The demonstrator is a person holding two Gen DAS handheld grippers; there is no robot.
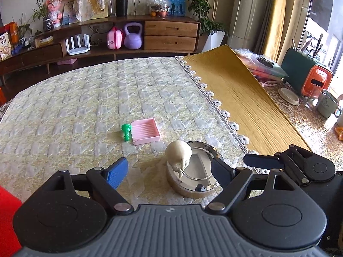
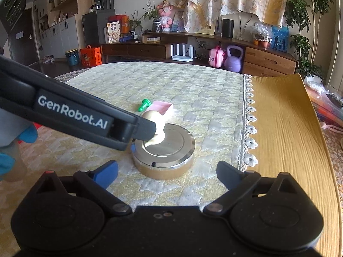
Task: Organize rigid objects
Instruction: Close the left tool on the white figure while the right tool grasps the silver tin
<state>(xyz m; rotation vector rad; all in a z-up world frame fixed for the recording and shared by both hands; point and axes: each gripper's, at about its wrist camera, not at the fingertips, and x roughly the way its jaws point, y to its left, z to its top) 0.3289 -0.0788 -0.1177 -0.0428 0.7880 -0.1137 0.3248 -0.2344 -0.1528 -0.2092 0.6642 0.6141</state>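
Cream egg-shaped plastic figure [image 1: 178, 153] rests tilted on the rim of a round shiny metal tin [image 1: 194, 178], its lower end on the mirrored lid. Beyond lie a shallow pink ribbed plastic tray [image 1: 145, 131] and, touching its left edge, a small green plastic chess pawn [image 1: 126, 131] on its side. All sit on a quilted cream-and-yellow tablecloth [image 1: 85, 98]. The left gripper [image 1: 169, 171] stands wide open before the tin, holding nothing; the right gripper [image 2: 167, 172] likewise gapes wide and empty.
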